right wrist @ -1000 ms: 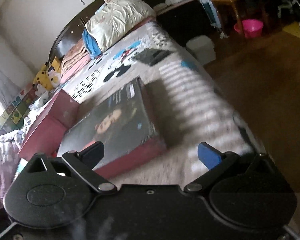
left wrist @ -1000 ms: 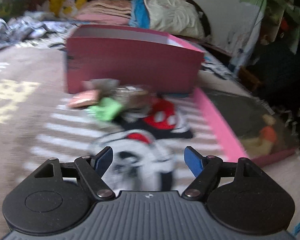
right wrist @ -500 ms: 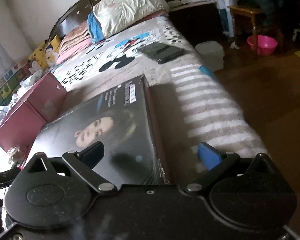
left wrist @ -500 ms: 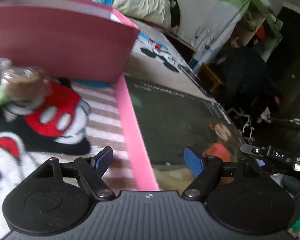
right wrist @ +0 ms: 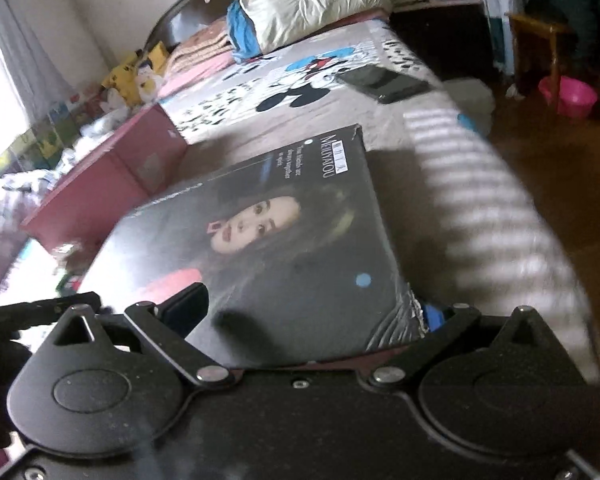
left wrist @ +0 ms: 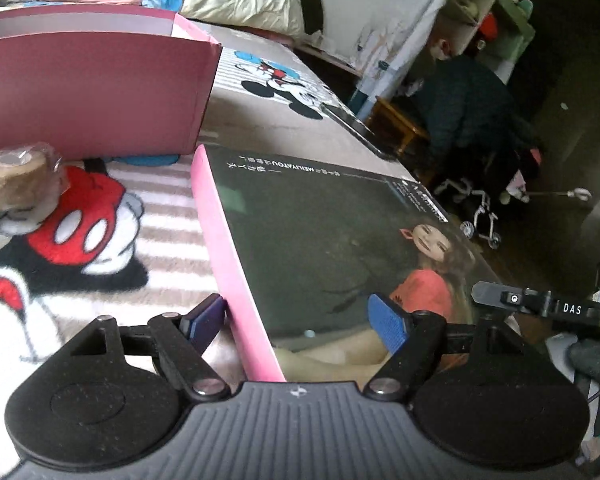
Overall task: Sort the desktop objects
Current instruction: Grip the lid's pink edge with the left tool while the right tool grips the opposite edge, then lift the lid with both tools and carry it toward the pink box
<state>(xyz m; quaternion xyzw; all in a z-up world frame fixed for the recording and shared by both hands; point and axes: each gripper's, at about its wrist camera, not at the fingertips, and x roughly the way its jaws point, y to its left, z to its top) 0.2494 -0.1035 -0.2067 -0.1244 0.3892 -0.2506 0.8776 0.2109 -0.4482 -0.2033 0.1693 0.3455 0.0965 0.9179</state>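
**Both grippers at the lid, sorting barely begun**

While the small items wait on the blanket, I have both grippers down at the near edge of the lid [left wrist: 340, 240], the flat dark cover with a woman's portrait and a pink side. My left gripper [left wrist: 300, 320] is spread wide, one finger on the blanket just beside the pink side, the other over the printed top; it grips nothing. My right gripper [right wrist: 312, 308] is also parted, straddling the lid's near right corner, with one finger above the print and the other low by the corner. I cannot tell whether that one touches.

The pink box [left wrist: 92, 92] stands open beyond the lid, near its far corner. I cannot see inside it from here. A wrapped brown roll [left wrist: 20, 180] lies on the blanket [left wrist: 100, 248] in front of the box, with a scrap of green beside it.

I judge the task is at an early stage: loose items are still outside the box, and the lid lies flat beside it, not lifted.
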